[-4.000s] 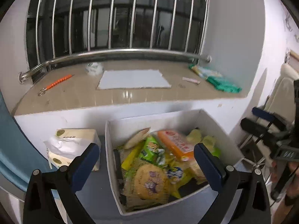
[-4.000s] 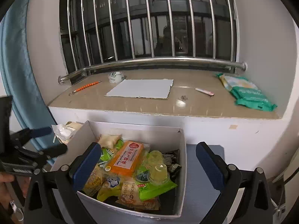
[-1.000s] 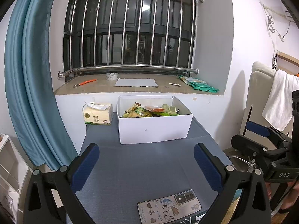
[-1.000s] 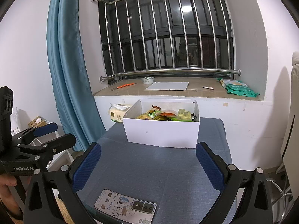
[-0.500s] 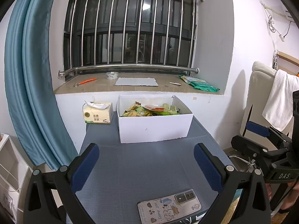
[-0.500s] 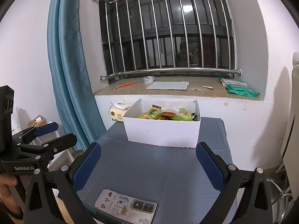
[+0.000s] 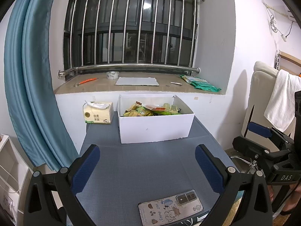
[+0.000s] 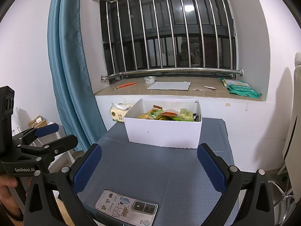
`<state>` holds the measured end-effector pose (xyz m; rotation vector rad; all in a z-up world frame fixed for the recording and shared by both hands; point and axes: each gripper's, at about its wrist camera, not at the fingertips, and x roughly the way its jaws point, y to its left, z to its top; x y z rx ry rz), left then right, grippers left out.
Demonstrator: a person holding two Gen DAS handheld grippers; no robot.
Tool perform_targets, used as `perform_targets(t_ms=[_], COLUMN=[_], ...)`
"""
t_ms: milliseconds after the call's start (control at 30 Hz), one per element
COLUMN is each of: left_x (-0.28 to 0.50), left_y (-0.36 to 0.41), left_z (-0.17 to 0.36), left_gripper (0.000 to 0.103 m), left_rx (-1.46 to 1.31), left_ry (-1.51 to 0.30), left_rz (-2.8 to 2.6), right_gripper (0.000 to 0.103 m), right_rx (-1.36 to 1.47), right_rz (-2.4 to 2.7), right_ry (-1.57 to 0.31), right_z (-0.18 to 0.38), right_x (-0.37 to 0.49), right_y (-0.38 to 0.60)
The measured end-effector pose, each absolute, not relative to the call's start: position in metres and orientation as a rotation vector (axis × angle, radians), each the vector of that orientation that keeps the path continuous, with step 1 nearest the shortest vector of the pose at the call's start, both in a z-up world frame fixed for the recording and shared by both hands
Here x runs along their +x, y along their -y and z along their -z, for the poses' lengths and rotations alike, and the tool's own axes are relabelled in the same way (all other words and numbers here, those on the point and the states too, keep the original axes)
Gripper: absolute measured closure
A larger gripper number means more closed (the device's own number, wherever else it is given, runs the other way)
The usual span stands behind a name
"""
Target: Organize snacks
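Your left gripper (image 7: 147, 166) spread wide and empty, your right gripper (image 8: 149, 166) likewise, both held back from the snacks (image 7: 151, 111) heaped in the white box (image 7: 156, 130) at the table's (image 7: 150, 167) far end, phone (image 7: 170, 209) nearest you.

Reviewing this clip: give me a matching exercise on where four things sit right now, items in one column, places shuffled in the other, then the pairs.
Items:
1. snacks
2. tissue pack
3. phone
4. tape roll

Places:
A. on the windowsill
B. near edge of the blue table
C. inside the white box
D. on the table, left of the box

Pairs: 1-C, 2-D, 3-B, 4-A
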<state>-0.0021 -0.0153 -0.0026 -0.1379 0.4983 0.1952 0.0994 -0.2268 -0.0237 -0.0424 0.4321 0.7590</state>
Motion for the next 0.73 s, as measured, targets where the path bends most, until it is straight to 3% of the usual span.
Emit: perform_targets(t_ms=[733], left_x=[-0.0050], left_y=[0.0164], left_z=[0.0039], left_gripper=[0.000], left_rx=[-0.134], left_ry=[-0.499], left_rz=[-0.180], right_gripper=[0.000], right_rx=[-0.044], right_rz=[-0.762], right_ry=[-0.437], right_z=[0.0244], right_x=[0.0995], right_y=[0.2263])
